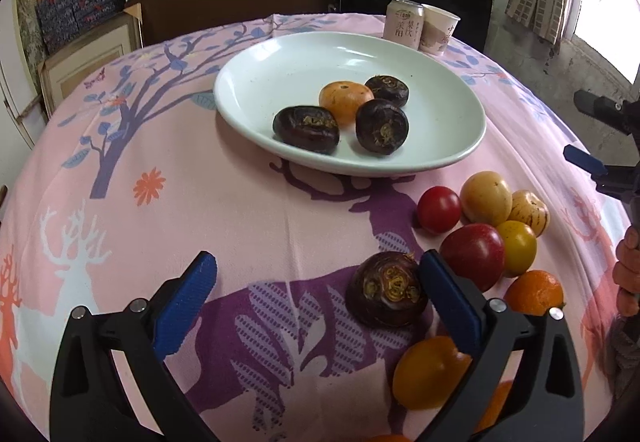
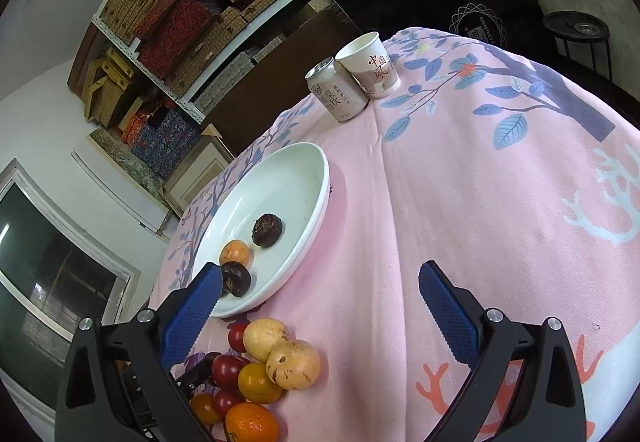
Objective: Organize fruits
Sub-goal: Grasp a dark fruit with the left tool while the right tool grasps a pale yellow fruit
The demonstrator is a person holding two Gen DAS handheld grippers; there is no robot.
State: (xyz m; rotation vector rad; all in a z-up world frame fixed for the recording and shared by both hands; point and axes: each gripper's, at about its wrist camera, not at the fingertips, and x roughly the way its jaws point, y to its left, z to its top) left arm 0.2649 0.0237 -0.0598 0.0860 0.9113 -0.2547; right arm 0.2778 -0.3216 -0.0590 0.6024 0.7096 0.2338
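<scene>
A white plate (image 1: 280, 70) holds three dark water chestnuts and an orange fruit (image 1: 346, 100). Another dark water chestnut (image 1: 386, 288) lies on the pink cloth between the fingers of my left gripper (image 1: 318, 262), close against the right-hand pad; the other pad stands well apart, so the gripper is open. Loose fruits (image 1: 486, 234) are heaped to the right of it: red and yellow tomatoes, pale yellow fruits, an orange. My right gripper (image 2: 320, 274) is wide open over bare cloth, beside the plate (image 2: 280, 182) and the fruit heap (image 2: 276, 358). It also shows at the edge of the left wrist view (image 1: 588, 134).
A drink can (image 1: 403, 24) and a paper cup (image 1: 438, 29) stand behind the plate near the table's far edge. A hand (image 1: 626, 270) shows at the right edge. Shelves of boxes fill the wall beyond the table. Pink cloth lies bare to the left.
</scene>
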